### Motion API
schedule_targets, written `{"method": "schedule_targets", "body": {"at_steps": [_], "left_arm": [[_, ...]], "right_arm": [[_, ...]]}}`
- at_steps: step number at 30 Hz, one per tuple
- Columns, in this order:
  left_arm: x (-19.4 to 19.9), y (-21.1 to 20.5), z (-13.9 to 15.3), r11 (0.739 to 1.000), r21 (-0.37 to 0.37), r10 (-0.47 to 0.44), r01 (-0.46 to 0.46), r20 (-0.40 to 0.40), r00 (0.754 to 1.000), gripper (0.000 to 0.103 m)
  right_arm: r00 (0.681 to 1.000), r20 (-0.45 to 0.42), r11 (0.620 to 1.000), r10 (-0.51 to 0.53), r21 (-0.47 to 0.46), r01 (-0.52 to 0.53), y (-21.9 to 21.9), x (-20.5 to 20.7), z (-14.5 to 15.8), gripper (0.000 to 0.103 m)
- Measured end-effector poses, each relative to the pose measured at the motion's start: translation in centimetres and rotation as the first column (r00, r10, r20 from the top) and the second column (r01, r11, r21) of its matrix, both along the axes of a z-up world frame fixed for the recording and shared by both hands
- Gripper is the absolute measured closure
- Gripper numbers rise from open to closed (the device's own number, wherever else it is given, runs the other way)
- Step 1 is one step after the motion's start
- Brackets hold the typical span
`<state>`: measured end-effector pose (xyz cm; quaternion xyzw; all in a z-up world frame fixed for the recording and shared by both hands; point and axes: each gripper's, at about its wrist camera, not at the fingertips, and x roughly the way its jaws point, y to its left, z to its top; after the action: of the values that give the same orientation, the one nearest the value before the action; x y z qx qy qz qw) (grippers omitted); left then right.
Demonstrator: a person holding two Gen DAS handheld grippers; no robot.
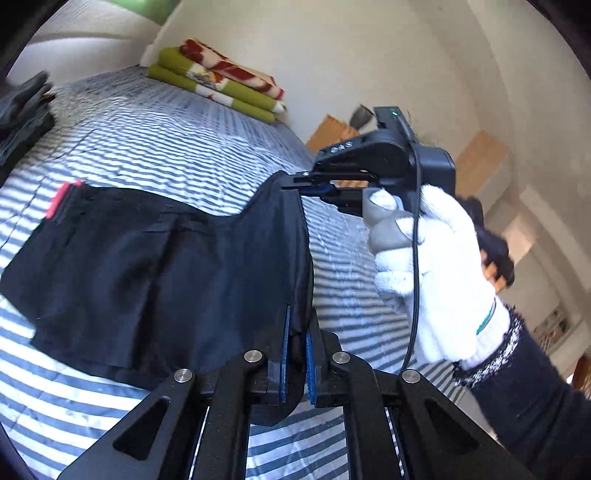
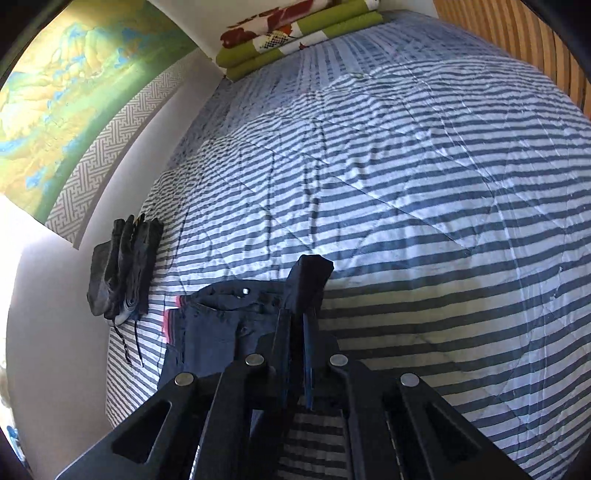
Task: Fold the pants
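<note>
A home bedroom, plainly: a bed (image 2: 424, 184) under a blue-and-white striped quilt, folded green floral blankets (image 2: 295, 37) stacked at its far end against the wall, a painted landscape scroll (image 2: 62, 99) hanging alongside, dark folded clothes (image 2: 123, 267) piled at the bed's edge.

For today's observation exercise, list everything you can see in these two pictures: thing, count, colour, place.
pants: one, dark navy with a red tag, on the bed, one edge lifted by both grippers
bedcover: one, blue and white stripes, over the bed
folded blankets: one stack, green, white and red, far end of the bed
folded dark clothes: one pile, bed edge by the wall
wall picture: one, green and yellow
left gripper: black, shut on the pants
right gripper: black, shut on the pants
gloved hand: one, white glove, holding the right gripper
</note>
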<state>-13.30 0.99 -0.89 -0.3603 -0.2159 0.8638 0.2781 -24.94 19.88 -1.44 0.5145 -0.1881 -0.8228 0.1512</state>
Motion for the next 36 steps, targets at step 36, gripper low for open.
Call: {"method": "schedule_targets", "body": {"at_steps": [36], "left_arm": [[-0.1,-23.4,-10.9,0.938,0.01,0.339,-0.348,0.199,0.919,0.096]], "right_arm": [[0.936,-0.001,0.923,0.351,0.17,-0.346,-30.8,-4.7,-5.2,0.099]]}}
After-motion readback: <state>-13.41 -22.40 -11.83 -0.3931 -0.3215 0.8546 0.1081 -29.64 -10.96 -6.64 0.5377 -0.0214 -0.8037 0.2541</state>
